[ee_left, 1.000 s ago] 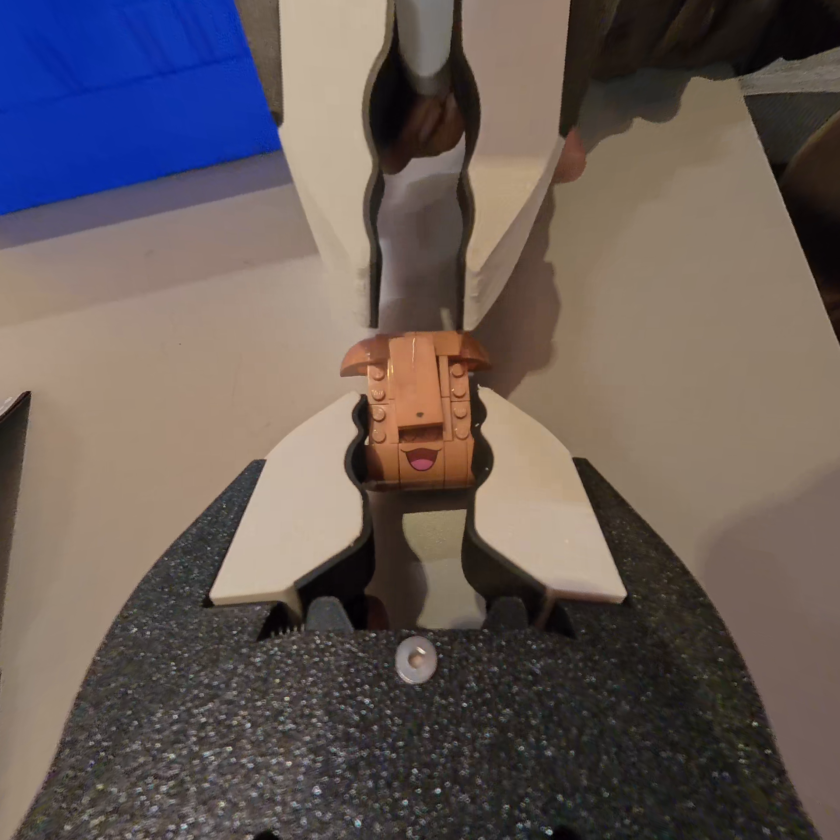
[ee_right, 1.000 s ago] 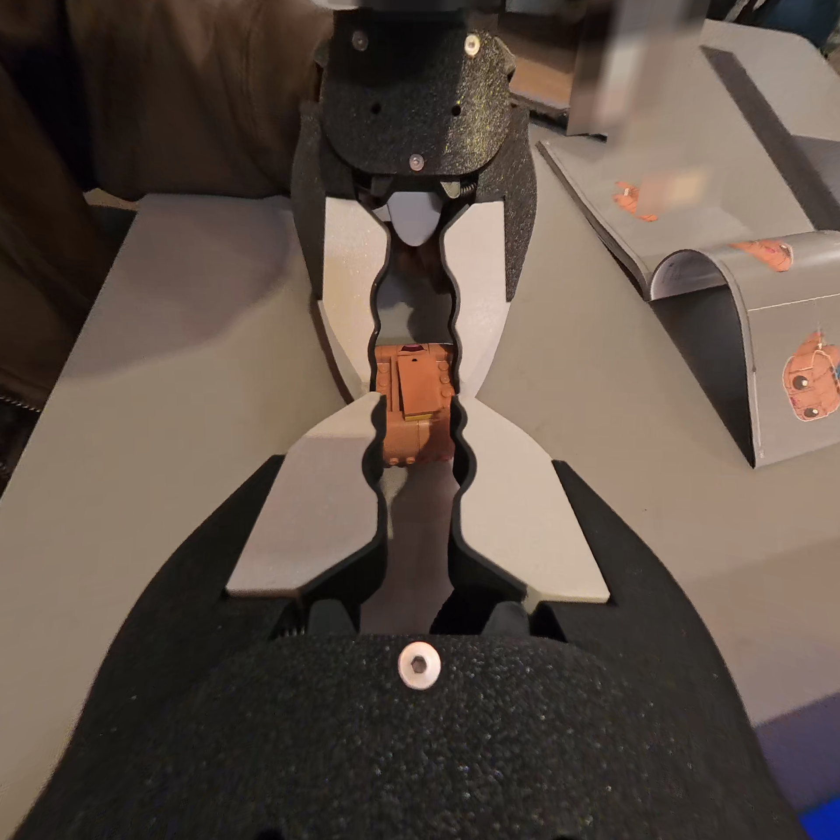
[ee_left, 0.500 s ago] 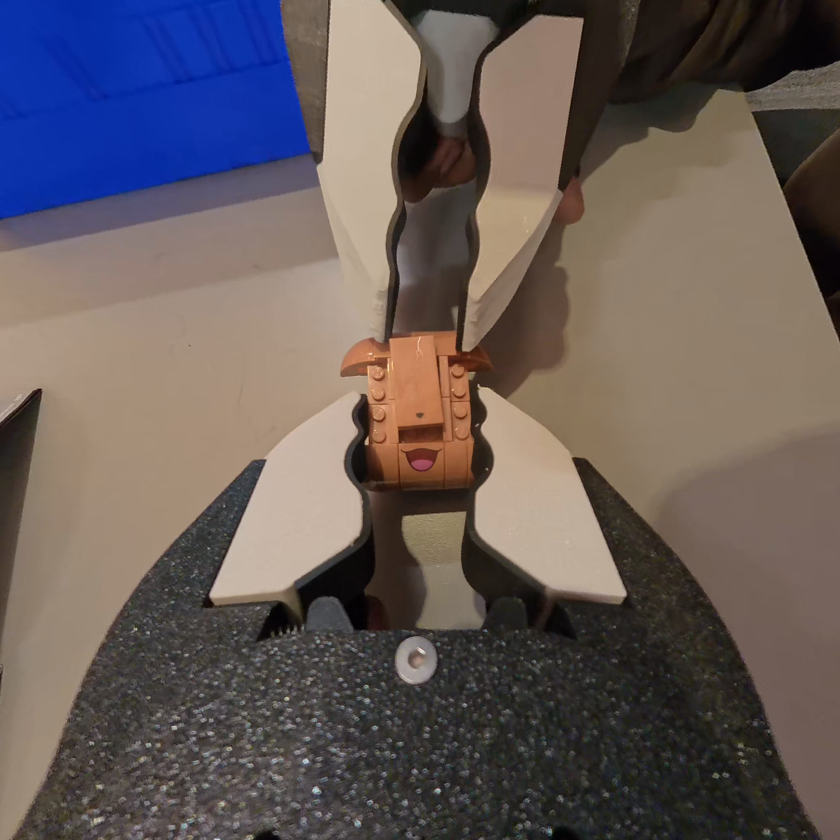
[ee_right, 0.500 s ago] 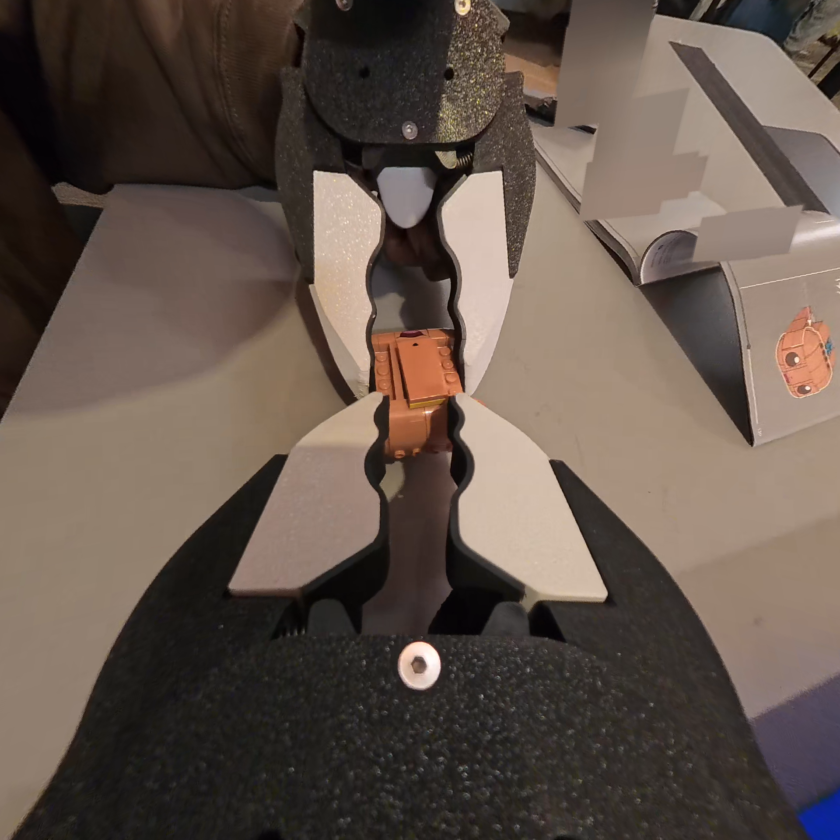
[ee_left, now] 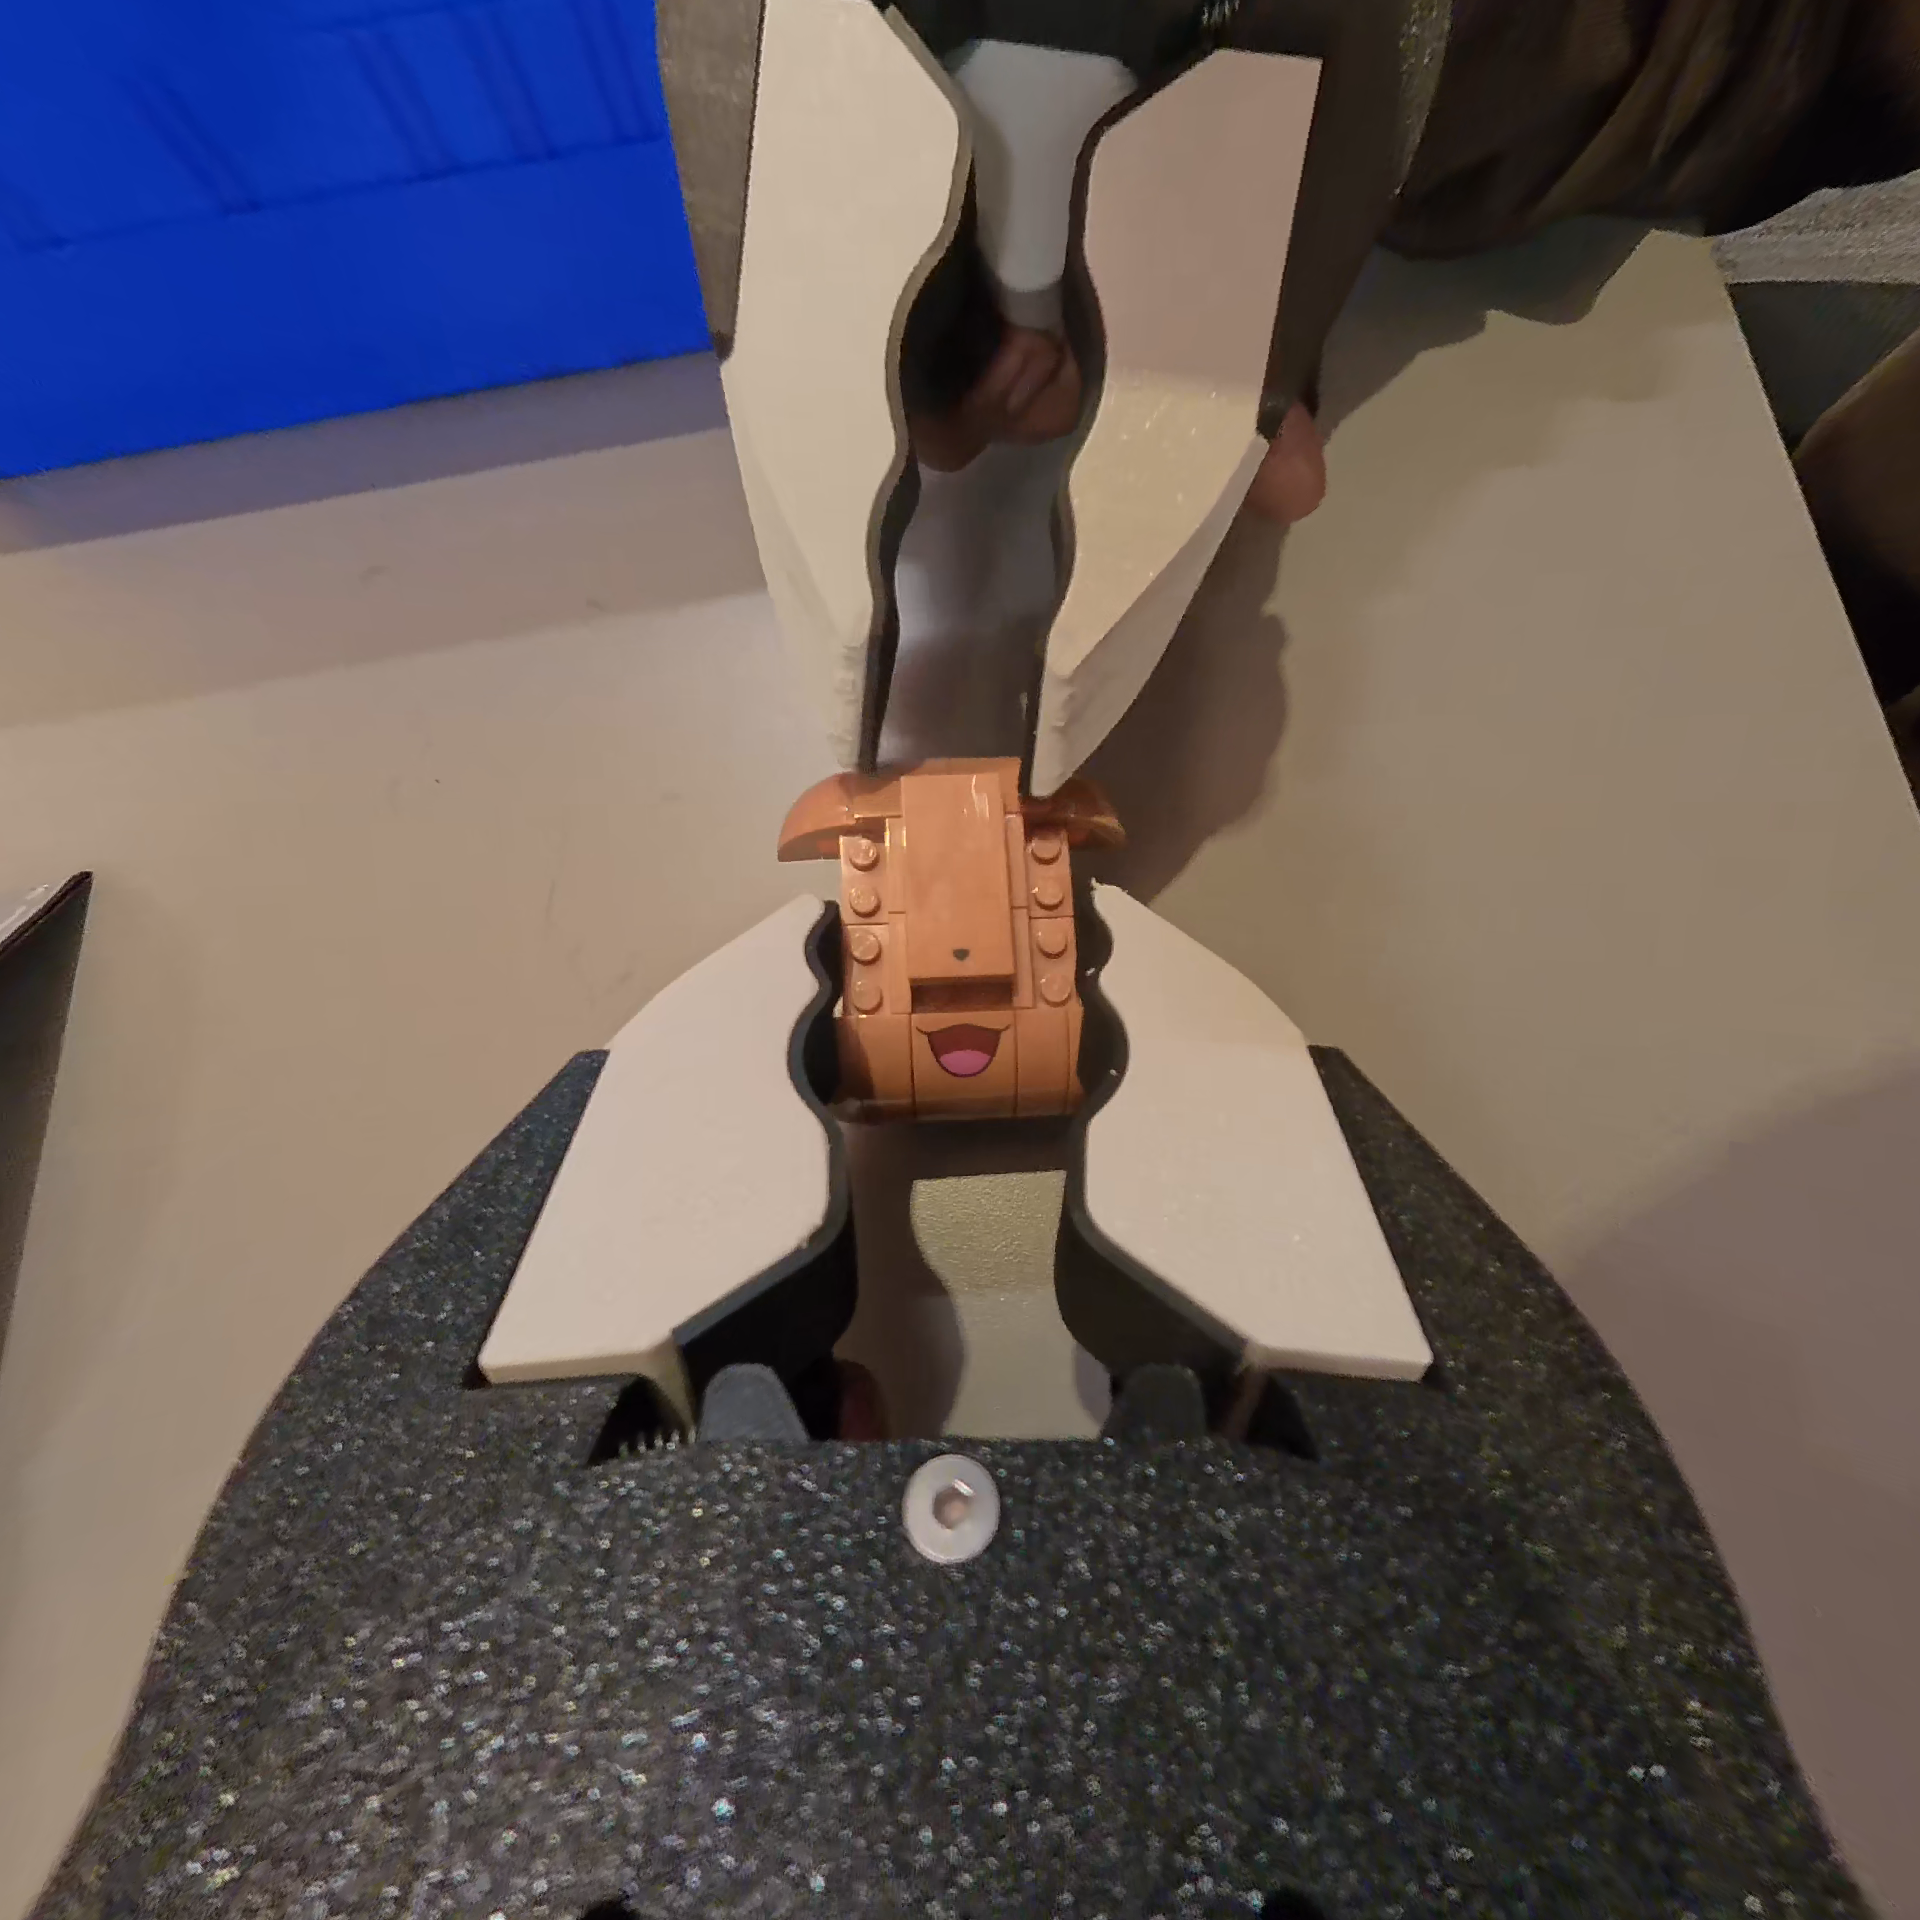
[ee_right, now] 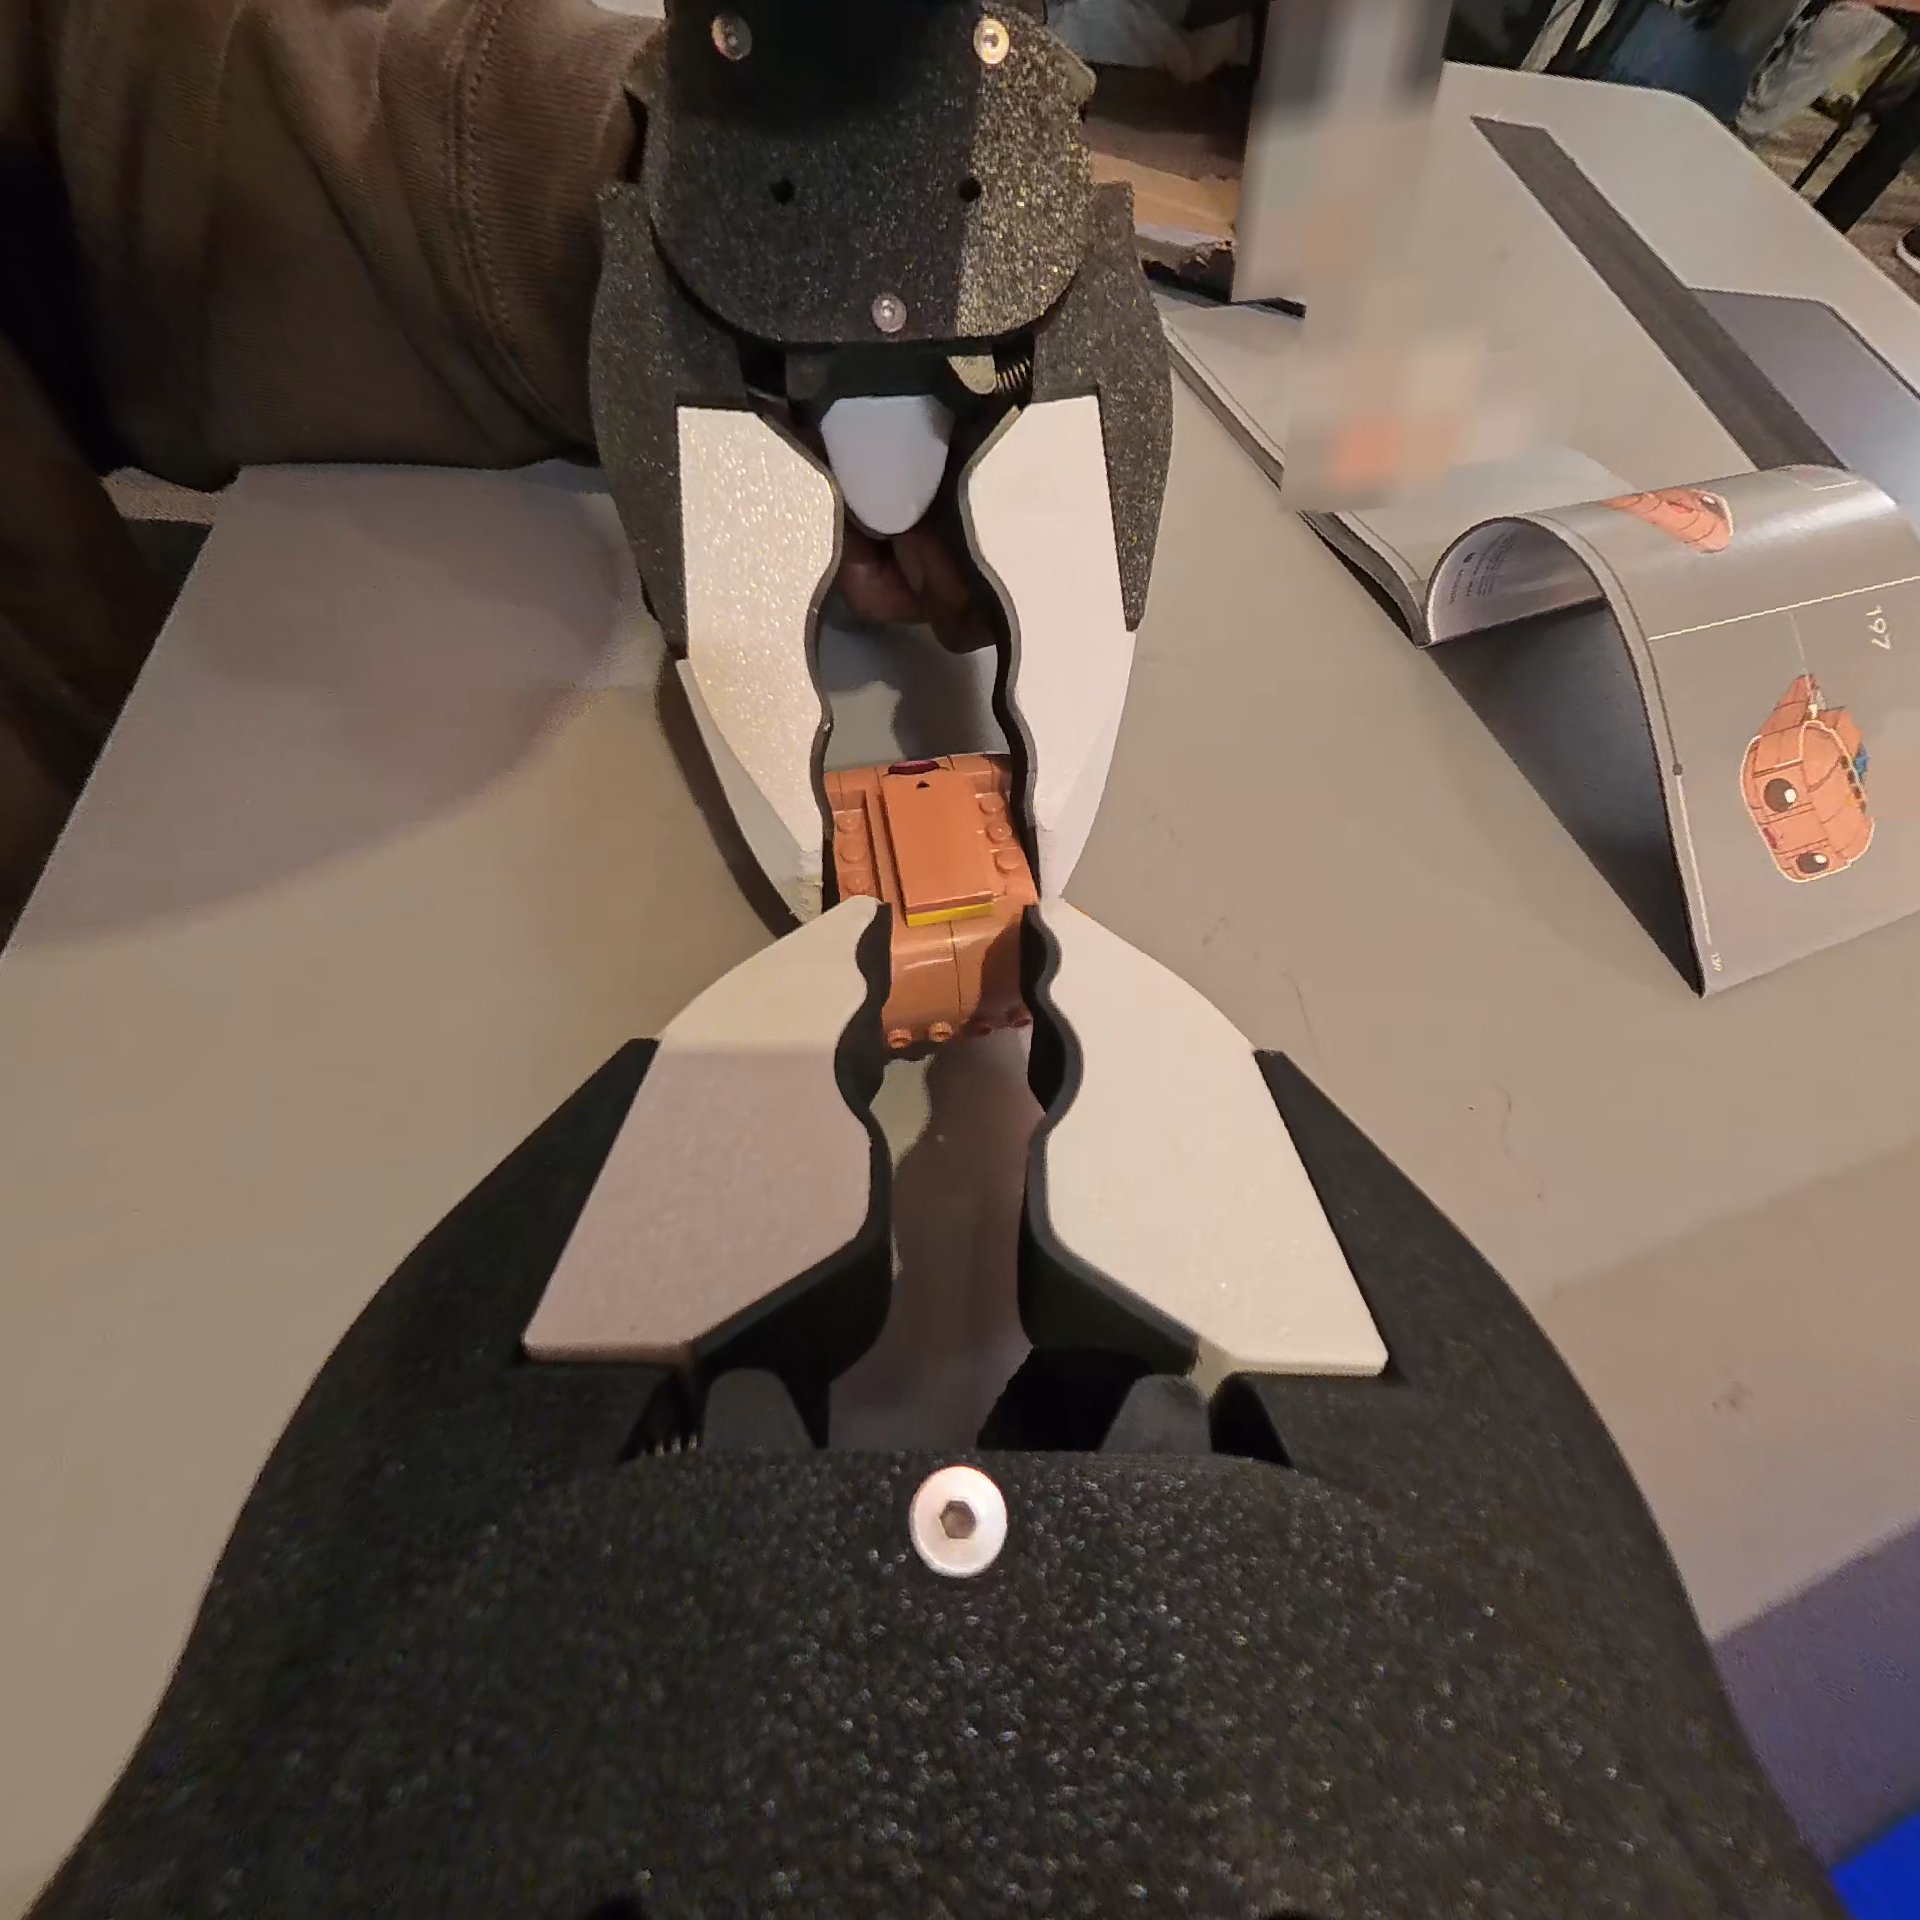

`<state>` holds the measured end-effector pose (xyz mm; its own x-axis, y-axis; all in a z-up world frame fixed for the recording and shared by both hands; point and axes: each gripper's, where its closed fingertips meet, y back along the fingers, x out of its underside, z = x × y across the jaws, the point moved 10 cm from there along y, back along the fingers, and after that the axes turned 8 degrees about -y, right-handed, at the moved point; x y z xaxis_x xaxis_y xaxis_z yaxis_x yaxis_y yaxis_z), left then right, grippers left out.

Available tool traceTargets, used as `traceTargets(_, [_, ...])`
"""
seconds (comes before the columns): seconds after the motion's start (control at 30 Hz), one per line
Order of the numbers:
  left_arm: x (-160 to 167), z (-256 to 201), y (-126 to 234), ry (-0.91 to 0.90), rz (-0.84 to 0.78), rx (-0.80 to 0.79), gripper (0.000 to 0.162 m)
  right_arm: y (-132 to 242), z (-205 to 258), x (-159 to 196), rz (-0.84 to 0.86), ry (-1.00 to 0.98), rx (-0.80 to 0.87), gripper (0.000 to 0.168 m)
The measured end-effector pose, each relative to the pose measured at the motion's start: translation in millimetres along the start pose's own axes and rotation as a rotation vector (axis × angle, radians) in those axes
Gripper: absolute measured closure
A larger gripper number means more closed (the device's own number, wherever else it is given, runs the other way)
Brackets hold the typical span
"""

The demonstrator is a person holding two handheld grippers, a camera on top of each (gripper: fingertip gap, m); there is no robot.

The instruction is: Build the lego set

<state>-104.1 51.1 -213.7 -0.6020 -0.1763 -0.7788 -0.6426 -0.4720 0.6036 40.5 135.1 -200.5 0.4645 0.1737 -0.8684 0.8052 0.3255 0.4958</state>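
- Lego head [ee_left: 956,966]: tan brick block with a printed smiling mouth, studs down both sides, a smooth centre tile and two curved ear pieces at the far end. It is held above the table [ee_left: 364,831], between the two claws.
- Left claw [ee_left: 956,935]: narrow, clamped on the head's sides at the mouth end.
- Right claw [ee_right: 951,935]: narrow, closed around the opposite end; in the left view its tips sit at the ears.
- Step, as judged: seating or pressing a part at the ear end. Left should brace firm; right should squeeze straight along the block, since twisting could pop the ears off.
- Containers: none in view. Open booklet [ee_right: 1662,665] lies well right of the right claw.
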Motion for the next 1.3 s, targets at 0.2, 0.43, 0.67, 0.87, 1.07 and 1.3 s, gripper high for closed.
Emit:
traceTargets(0.2, [-1,2,3,0.013,-0.012,-0.024,0.119,1,-2,0,-0.037,-0.007,0.022,0.144])
traceTargets(0.43, [1,9,7,0.068,-0.026,-0.064,0.119,2,-4,1,-0.095,0.002,0.074,0.137])
traceTargets(0.67, [3,15,10,0.109,-0.024,-0.104,0.119,1,-8,4,-0.13,-0.011,0.101,0.135])
traceTargets(0.87, [3,16,11,0.121,-0.021,-0.124,0.119,0,-8,5,-0.136,-0.004,0.122,0.135])
traceTargets(1.07, [2,19,12,0.145,-0.023,-0.164,0.119,1,-13,6,-0.158,-0.056,0.178,0.137])
traceTargets(1.3, [0,23,15,0.197,-0.034,-0.248,0.119,4,-19,5,-0.187,-0.172,0.239,0.14])
